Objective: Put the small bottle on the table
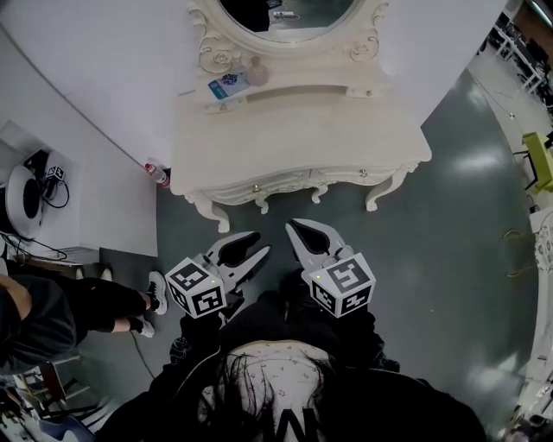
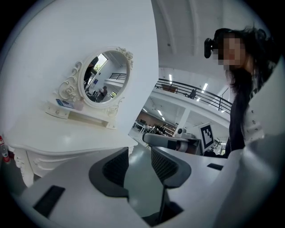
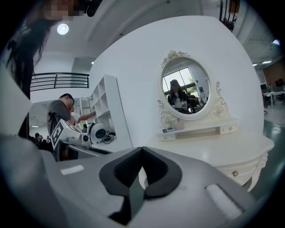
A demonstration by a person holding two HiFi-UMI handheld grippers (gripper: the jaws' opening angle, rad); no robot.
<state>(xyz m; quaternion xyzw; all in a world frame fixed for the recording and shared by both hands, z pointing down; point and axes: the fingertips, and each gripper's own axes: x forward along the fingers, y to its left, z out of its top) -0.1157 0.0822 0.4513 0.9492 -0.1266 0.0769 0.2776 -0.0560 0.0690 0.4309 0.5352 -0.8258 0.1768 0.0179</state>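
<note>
A small pinkish bottle stands on the narrow shelf under the oval mirror of a white dressing table. It also shows as a small bottle in the right gripper view and as a faint bottle in the left gripper view. Both grippers hang in front of the table, well short of it. My left gripper has its jaws a narrow gap apart, with only floor between them. My right gripper is shut and empty, its tips meeting.
A blue-and-white pack lies beside the bottle on the shelf. A red-capped bottle sits on the floor at the table's left corner. A person is at the left by a white unit. A yellow chair stands at the right.
</note>
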